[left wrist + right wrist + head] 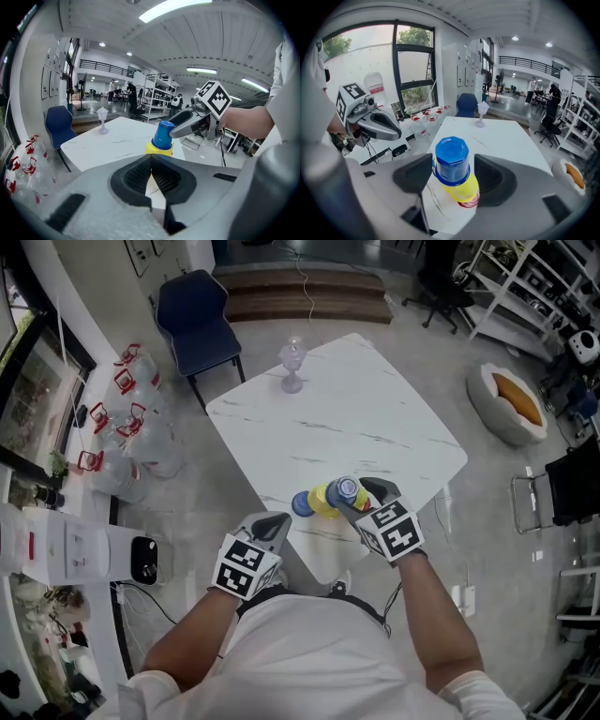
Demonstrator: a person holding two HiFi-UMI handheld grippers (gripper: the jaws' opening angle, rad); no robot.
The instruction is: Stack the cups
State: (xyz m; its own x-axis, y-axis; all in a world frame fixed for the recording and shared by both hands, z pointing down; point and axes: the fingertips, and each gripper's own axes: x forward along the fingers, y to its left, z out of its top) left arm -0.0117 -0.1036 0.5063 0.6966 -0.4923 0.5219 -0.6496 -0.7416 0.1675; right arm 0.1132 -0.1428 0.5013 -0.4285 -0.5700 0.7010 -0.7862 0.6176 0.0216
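Note:
An upturned blue cup (pixel 451 160) tops a yellow cup (pixel 465 188), which sits on a red cup (pixel 469 203). The stack stands near the front edge of the white marble table (pixel 375 418). In the head view I see the blue top (pixel 345 489) and the yellow (pixel 323 501). My right gripper (pixel 452 165) is open and straddles the blue cup, with a thin gap on each side. From the left gripper view its finger (pixel 183 125) is level with the blue cup (pixel 163 135). My left gripper (pixel 150 158) is shut, holds nothing, and stays just left of the stack (pixel 275 521).
A clear glass goblet (pixel 292 362) stands at the table's far corner. A blue chair (pixel 197 320) sits behind the table. Several water jugs (pixel 131 418) crowd the floor on the left. A round cushion bed (pixel 511 404) lies on the right.

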